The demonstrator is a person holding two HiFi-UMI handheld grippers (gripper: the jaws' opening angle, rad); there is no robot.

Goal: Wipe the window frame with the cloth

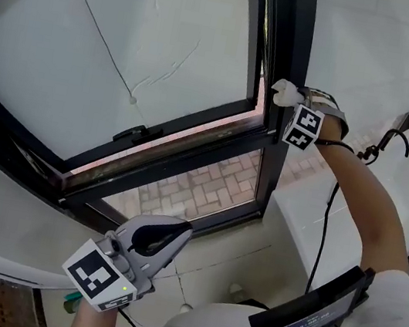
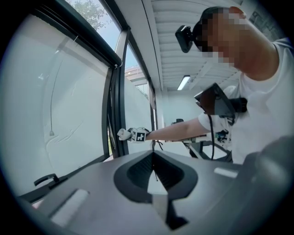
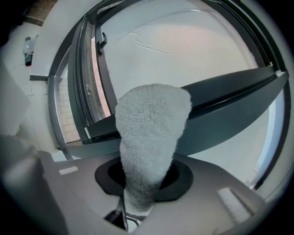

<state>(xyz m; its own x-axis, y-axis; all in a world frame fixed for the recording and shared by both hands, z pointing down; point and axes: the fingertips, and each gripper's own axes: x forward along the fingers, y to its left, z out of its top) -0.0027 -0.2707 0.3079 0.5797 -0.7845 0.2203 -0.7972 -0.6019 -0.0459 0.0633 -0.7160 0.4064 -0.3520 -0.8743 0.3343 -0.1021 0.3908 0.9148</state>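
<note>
right gripper pinches cloth; cloth sticks out ahead of jaws, tip against dark upright of frame. left gripper low, well apart from frame, jaws pressed together, nothing between.

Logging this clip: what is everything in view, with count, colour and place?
window frame: one, black, across the upper scene
panes: several, whitish, set in the frame; the big left one shows thin crack-like lines
handle: one, black, on the left sash's bottom rail
brick paving: reddish and pale, seen through the lower pane
cloth: one, white, fluffy, at the frame's upright post
cable: one, black, hanging from the right wrist
screen: one, dark, on the person's chest
right gripper: grey, raised to the post, shut on the cloth
left gripper: grey, low below the frame, shut, holding nothing
</note>
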